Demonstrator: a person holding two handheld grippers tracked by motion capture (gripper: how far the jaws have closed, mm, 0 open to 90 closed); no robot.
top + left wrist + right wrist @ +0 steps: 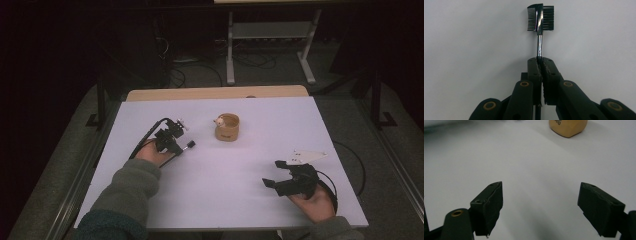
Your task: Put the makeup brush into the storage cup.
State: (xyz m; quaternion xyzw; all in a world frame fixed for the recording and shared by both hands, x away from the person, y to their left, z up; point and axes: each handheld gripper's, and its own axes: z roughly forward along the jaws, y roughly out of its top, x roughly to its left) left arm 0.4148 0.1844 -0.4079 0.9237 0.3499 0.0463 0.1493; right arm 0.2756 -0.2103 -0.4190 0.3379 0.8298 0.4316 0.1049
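My left gripper (540,61): jaws closed tight on the metal stem of a brow brush (540,18), whose comb-and-bristle head sticks out past the tips, centre top of the left gripper view
My right gripper (540,207): jaws wide apart, nothing between them, lower right of the high view
Cup (227,126): tan, on the white bench (225,190), upper centre, right of the brush

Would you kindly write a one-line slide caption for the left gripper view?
Left tongs shut on the metal handle of a small comb-and-brush tool, held out over the white table.
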